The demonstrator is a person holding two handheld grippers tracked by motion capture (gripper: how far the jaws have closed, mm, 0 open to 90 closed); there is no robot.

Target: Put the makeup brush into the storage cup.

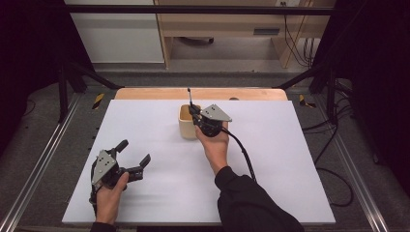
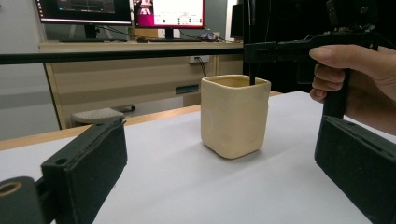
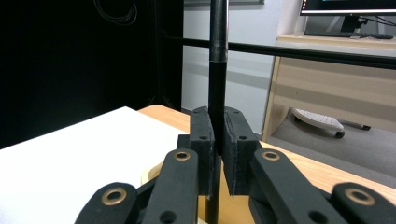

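A cream square cup [image 1: 185, 123] stands on the white tabletop [image 1: 290, 159] at the back middle. My right gripper [image 1: 194, 112] hovers over the cup's right rim, shut on a thin black stick [image 1: 189, 95] that stands upright and reaches down into the cup. In the right gripper view the pads [image 3: 201, 140] clamp the stick [image 3: 218, 70] with the cup rim [image 3: 152, 175] below. My left gripper [image 1: 134, 152] rests open near the front left, empty. In the left gripper view the cup [image 2: 236, 116] stands ahead between its jaws, and the right gripper [image 2: 256, 50] holds the stick [image 2: 252, 28] above it.
A wooden strip [image 1: 145, 93] runs along the table's far edge. Black frame bars [image 1: 193, 8] cross behind and beside the table. A wooden desk [image 2: 140, 70] with monitors [image 2: 168, 13] stands beyond.
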